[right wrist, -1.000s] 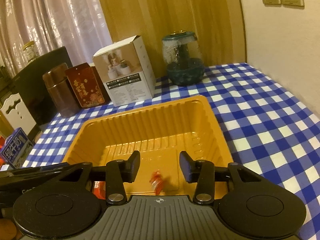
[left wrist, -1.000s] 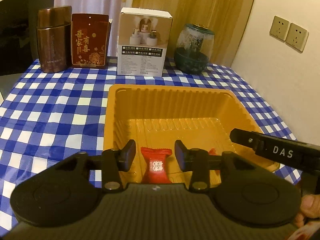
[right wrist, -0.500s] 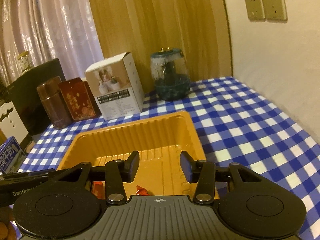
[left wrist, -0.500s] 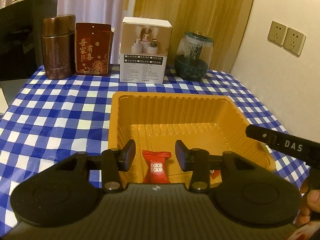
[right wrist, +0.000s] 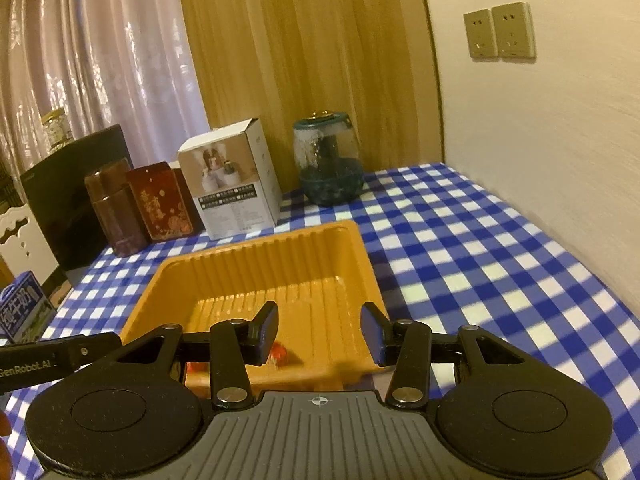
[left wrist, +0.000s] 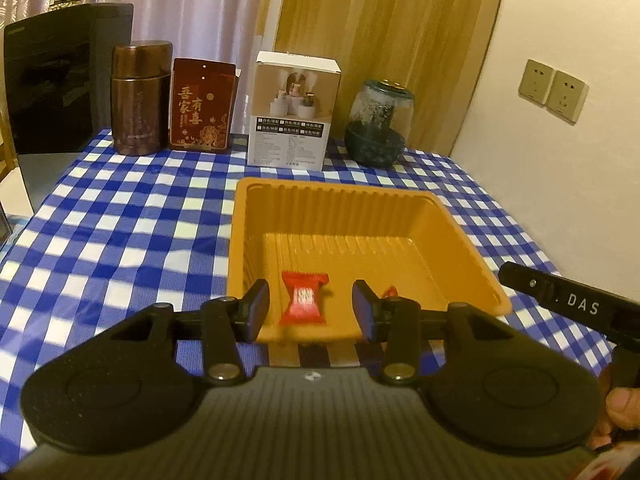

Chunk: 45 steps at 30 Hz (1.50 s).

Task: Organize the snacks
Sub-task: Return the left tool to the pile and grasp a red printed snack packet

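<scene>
An orange plastic tray sits on the blue checked tablecloth; it also shows in the right wrist view. A red wrapped candy lies on the tray floor near the front wall. A second small red candy lies to its right, and shows partly in the right wrist view. My left gripper is open and empty, above the tray's front edge. My right gripper is open and empty, above the tray's front right part.
Along the back stand a brown canister, a red gift box, a white carton and a glass dome ornament. A black appliance is at the back left. A blue milk carton is at the left.
Both grippers have pulled back and up from the tray, still open. More of the table and wall shows. The candies stay in the tray.
</scene>
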Each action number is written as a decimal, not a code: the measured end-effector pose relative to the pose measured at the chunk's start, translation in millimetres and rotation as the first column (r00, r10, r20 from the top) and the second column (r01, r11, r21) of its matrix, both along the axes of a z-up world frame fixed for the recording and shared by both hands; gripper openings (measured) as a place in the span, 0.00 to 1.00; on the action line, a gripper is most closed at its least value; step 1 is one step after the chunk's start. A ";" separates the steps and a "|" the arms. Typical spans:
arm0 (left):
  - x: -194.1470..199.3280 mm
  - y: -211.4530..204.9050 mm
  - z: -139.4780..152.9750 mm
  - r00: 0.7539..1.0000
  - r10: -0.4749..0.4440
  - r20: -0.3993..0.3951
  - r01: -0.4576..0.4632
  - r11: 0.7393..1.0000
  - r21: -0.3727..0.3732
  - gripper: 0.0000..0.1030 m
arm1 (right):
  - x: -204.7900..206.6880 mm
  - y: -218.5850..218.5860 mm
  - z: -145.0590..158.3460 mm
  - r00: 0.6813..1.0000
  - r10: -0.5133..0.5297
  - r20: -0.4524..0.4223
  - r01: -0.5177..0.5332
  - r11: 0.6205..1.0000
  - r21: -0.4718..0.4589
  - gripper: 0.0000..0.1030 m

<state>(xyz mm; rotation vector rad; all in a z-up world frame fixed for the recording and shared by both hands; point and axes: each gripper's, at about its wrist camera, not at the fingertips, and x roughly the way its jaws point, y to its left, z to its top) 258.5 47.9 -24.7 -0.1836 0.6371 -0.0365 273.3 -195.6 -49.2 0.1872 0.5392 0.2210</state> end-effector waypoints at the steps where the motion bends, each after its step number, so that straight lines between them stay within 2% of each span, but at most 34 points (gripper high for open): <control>1: -6.6 -1.2 0.4 1.000 -0.001 0.001 0.001 1.000 0.003 0.41 | -5.8 -1.6 -0.7 1.000 -0.001 -0.002 0.001 1.000 -0.001 0.45; 8: -47.0 -10.8 -4.3 1.000 -0.029 -0.011 0.029 0.999 0.022 0.44 | -43.7 -15.6 -8.6 0.999 -0.019 -0.030 0.019 1.000 -0.003 0.45; 19: -81.9 -11.7 -33.8 0.995 -0.024 -0.100 0.027 0.999 0.028 0.44 | -91.6 -21.4 -32.6 0.993 -0.006 -0.121 0.008 1.000 0.010 0.45; 25: -78.3 -17.1 -46.9 0.990 -0.045 -0.133 0.050 0.998 0.035 0.44 | -92.1 -20.8 -44.7 0.985 0.000 -0.173 0.005 1.000 0.029 0.45; 35: -49.4 -29.8 -59.2 0.984 -0.097 -0.151 0.101 0.995 0.015 0.44 | -85.9 -16.4 -51.6 0.979 -0.001 -0.202 0.008 0.999 0.034 0.45; 45: -37.3 -30.9 -75.3 0.969 -0.119 -0.215 0.124 0.992 0.008 0.24 | -86.4 -3.2 -58.7 0.972 0.041 -0.232 -0.036 0.999 0.027 0.45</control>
